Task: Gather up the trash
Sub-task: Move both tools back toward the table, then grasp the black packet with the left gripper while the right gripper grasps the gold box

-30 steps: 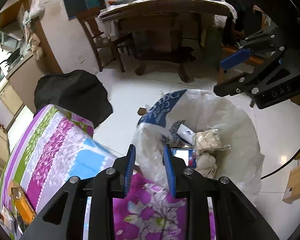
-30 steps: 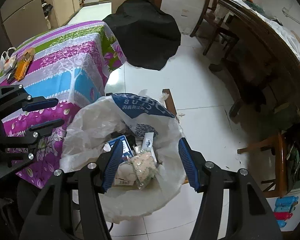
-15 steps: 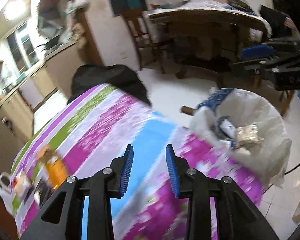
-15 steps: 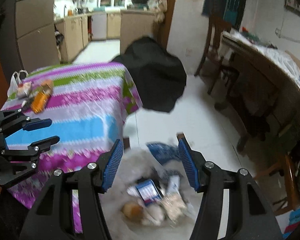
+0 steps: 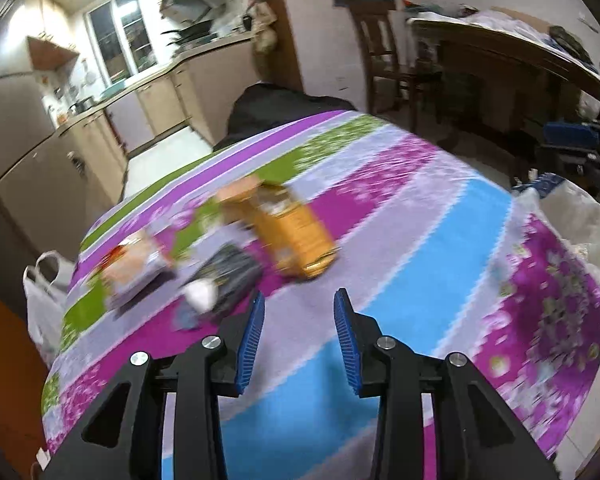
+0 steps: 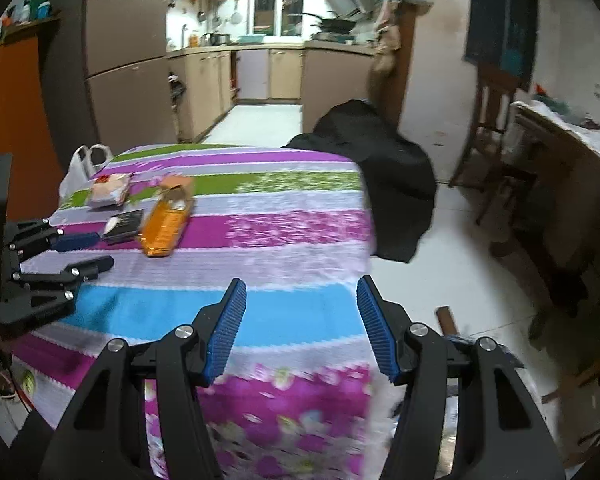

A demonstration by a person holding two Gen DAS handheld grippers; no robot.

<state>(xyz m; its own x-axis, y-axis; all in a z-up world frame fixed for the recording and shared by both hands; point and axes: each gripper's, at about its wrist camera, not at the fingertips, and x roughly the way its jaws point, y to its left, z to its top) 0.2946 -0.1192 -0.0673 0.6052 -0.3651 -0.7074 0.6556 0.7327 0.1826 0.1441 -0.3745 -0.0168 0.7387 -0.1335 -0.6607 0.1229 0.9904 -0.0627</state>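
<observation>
Trash: orange carton [image 5: 290, 236], wrappers [image 5: 130, 270] on surface [image 5: 440, 216], now facing the tongs.
Left tongs [image 5: 298, 334]: swung from bag, parted, empty.
Right tongs [image 6: 300, 326]: wide apart, empty.

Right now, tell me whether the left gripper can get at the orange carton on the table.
Probably yes. The left gripper is open and empty, pointed roughly toward the orange carton, which lies flat on the striped tablecloth. Only bare cloth lies between them; the dark packet sits off to the left side.

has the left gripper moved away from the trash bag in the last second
Yes. The left gripper has swung left from over the trash bag, now at the view's right edge, toward the orange carton on the table.
</observation>
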